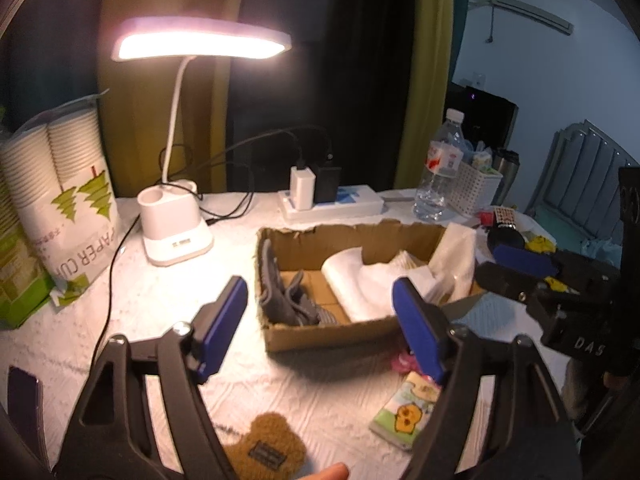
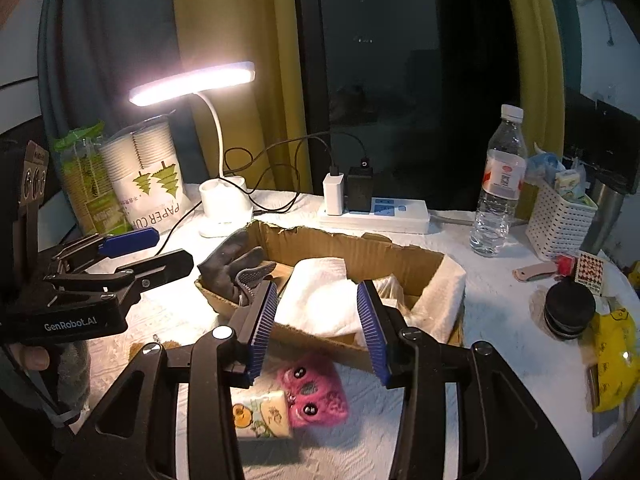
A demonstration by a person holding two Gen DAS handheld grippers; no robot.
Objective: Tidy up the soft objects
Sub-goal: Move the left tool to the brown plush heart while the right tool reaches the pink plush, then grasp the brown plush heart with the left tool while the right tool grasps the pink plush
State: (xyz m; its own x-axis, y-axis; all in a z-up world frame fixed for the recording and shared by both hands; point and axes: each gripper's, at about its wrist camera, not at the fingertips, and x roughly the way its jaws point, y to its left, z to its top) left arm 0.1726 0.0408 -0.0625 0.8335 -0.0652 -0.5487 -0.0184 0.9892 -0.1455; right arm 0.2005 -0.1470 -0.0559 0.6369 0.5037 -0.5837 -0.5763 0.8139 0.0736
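A torn cardboard box (image 1: 328, 334) (image 2: 400, 256) sits mid-table. It holds grey gloves (image 1: 288, 292) (image 2: 236, 268) on its left and white towels (image 1: 360, 284) (image 2: 320, 296) on its right. In front of it lie a pink fluffy toy (image 2: 316, 392), a cartoon tissue pack (image 1: 404, 412) (image 2: 262, 414) and a brown bear pouch (image 1: 264, 450). My left gripper (image 1: 320, 312) is open and empty before the box. My right gripper (image 2: 318, 316) is open and empty above the box's front edge, over the pink toy.
A lit desk lamp (image 1: 176, 224) (image 2: 224, 204), a paper cup pack (image 1: 60, 200), a power strip (image 1: 332, 200) (image 2: 376, 212) with cables, a water bottle (image 2: 500, 184), a white basket (image 2: 560, 220), a black jar (image 2: 568, 310) and a yellow bag (image 2: 612, 360) surround the box.
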